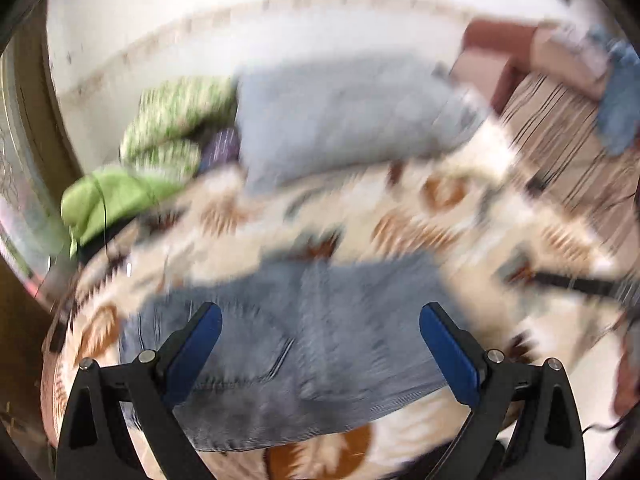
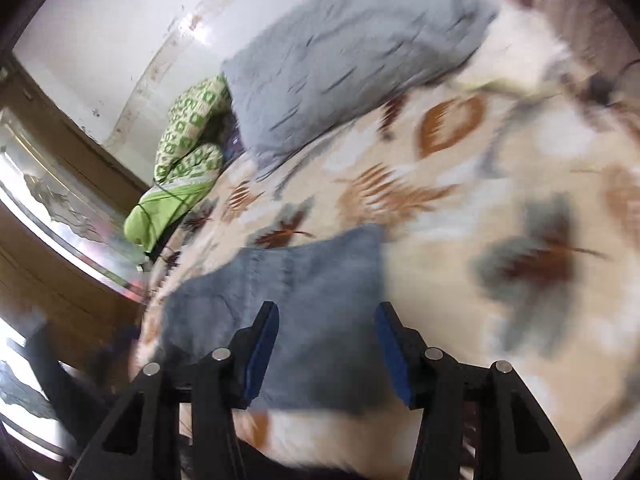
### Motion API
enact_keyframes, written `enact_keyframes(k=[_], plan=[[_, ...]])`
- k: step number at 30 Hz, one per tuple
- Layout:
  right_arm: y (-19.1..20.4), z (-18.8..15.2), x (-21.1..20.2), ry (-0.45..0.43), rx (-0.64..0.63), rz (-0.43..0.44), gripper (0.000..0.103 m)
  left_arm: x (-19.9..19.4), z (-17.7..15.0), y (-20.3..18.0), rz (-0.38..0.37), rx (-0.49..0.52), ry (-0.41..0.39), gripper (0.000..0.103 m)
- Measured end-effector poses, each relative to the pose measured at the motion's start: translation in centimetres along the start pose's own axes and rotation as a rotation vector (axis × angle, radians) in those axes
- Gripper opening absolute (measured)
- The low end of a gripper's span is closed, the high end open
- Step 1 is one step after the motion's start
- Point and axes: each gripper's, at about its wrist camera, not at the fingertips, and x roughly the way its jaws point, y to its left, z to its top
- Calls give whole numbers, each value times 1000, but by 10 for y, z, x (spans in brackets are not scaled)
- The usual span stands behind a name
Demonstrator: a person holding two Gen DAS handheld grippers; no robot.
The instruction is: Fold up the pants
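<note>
The blue denim pants point(image 1: 304, 344) lie folded into a compact bundle on a cream bedspread with brown leaf prints point(image 1: 420, 216); a back pocket and seams show on top. My left gripper point(image 1: 320, 312) hangs over them with its blue pads spread wide and nothing between them. In the right wrist view the same pants point(image 2: 320, 272) sit near the bed's left edge. My right gripper point(image 2: 328, 312) hovers over them, jaws partly apart and holding nothing. Both views are smeared by motion.
A grey-blue pillow point(image 1: 340, 116) point(image 2: 352, 56) lies at the head of the bed, with green patterned bedding point(image 1: 176, 120) point(image 2: 188, 136) piled beside it. Striped fabric point(image 1: 560, 132) and a black strap point(image 1: 576, 284) lie to the right. A wooden frame point(image 2: 60, 264) borders the bed's left side.
</note>
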Motion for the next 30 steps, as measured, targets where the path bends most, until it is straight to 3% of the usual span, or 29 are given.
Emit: enact_keyframes(k=[5,13,16,21,24,30], plan=[[-12,-23,-84,-125,-18,-51,54,-84,22,-15,-54,1,-204,102],[35,-58,-203,-400,-245,-188,55,-160,36,-15,-89,-16,-385,103],[60,-72,-239,-532,-334,-233,64,-169,35,-7,-89,-33,-394,103],[96,-89,-269,-691,-443,-281,66,-166,25,20,-32,-70,-382,103],[116,-94,-276,-740,-491,-290,78,-157,16,40,34,-80,-360,103],[132,-98,-271,-758,-514,-271,79,-147,8,66,93,-125,-330,103]])
